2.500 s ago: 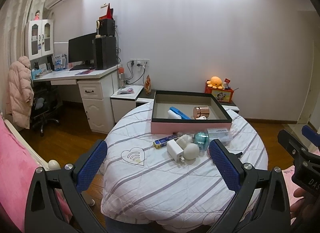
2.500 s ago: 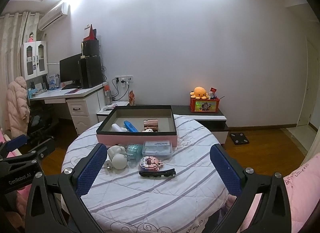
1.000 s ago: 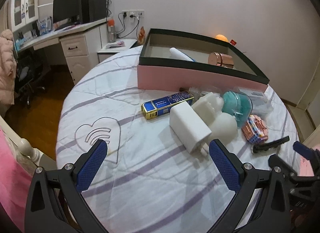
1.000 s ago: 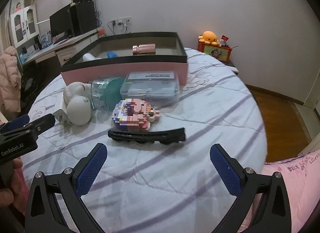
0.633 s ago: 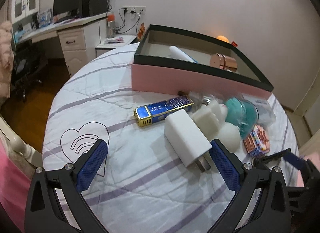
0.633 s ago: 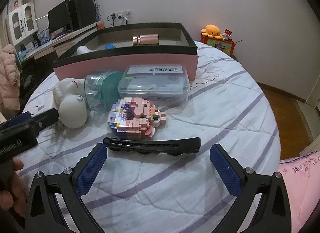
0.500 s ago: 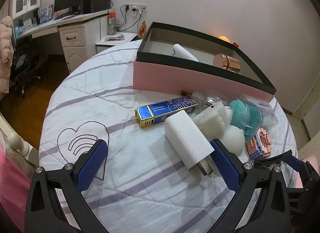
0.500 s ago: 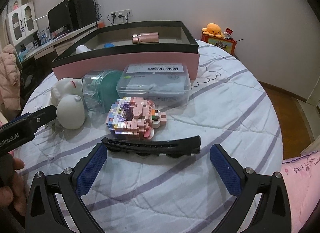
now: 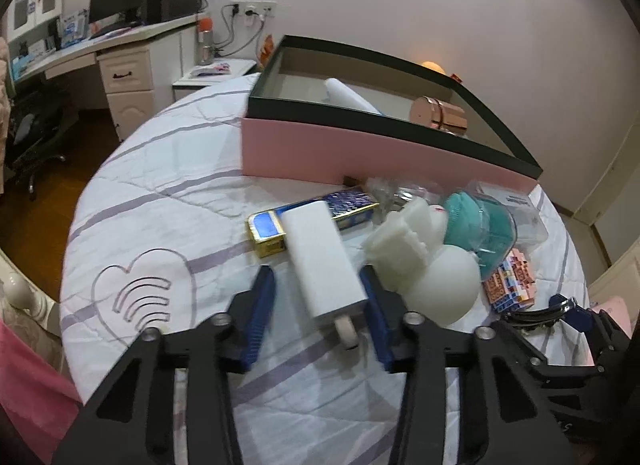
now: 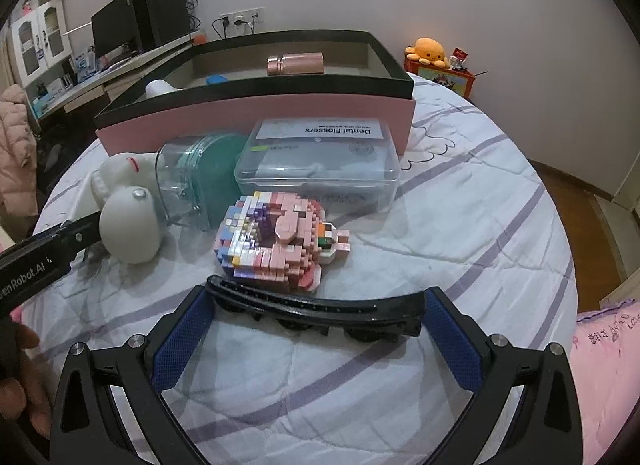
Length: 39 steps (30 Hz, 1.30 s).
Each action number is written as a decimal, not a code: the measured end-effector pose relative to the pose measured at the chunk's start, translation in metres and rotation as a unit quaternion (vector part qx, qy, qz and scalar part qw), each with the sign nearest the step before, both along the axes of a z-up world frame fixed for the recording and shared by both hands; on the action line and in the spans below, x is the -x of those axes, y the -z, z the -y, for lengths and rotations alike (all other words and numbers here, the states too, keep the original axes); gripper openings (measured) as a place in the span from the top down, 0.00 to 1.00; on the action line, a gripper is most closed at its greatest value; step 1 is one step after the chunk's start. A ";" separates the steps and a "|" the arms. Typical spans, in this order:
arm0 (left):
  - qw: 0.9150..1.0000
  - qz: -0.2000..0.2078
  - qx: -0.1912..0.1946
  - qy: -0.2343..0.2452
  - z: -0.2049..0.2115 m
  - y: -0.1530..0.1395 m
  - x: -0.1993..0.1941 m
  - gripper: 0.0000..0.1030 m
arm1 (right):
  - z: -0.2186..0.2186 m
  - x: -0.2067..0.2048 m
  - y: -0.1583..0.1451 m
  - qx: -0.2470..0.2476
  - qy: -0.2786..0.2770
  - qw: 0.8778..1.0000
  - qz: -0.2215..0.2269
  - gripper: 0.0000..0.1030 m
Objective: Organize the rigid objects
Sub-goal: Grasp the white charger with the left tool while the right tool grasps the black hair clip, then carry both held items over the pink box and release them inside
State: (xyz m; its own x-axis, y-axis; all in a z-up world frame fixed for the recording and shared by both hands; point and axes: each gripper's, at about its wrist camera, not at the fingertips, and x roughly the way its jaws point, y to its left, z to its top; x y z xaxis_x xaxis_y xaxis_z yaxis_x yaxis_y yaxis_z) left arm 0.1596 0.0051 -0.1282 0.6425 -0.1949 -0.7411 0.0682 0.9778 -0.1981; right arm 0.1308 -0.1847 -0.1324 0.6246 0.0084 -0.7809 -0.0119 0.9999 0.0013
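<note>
On the striped round table, a white charger (image 9: 320, 257) lies between the fingers of my left gripper (image 9: 316, 281), whose jaws are closing. The right pad (image 9: 372, 305) meets its side; the left pad (image 9: 262, 305) stands a little apart. A black hair clip (image 10: 316, 309) lies crosswise between the fingertips of my wide-open right gripper (image 10: 316, 301), its ends near both pads. Behind the clip sit a pink block figure (image 10: 280, 241), a clear dental flosser box (image 10: 320, 157) and a teal jar (image 10: 204, 177). The pink box (image 10: 256, 117) with a black rim stands at the back.
A blue and gold packet (image 9: 348, 205), a white block figure (image 9: 400, 241) and a white egg shape (image 9: 448, 285) crowd the charger's right side. A rose-gold cylinder (image 10: 296, 63) and a white tube (image 9: 344, 93) lie in the box. A desk (image 9: 120, 45) stands beyond the table.
The left jaws have drawn in from wide open to either side of the charger. Both grippers have come lower and closer; the hair clip now sits between the right fingertips.
</note>
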 end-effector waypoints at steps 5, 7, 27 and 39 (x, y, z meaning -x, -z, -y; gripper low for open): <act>1.000 0.001 0.027 0.013 -0.004 0.001 -0.001 0.74 | 0.000 -0.001 -0.001 -0.005 -0.002 1.000 0.004 0.04; 0.999 0.003 0.034 0.012 -0.007 0.000 0.001 0.77 | 0.001 0.001 -0.001 -0.007 0.000 1.000 0.007 0.09; 0.999 0.044 0.006 0.010 -0.019 -0.027 0.033 0.77 | 0.015 0.037 -0.039 -0.027 -0.007 0.998 0.055 0.09; 0.994 0.110 -0.009 0.020 -0.019 -0.089 0.023 0.77 | -0.007 0.016 -0.106 -0.008 -0.046 0.991 0.123 0.09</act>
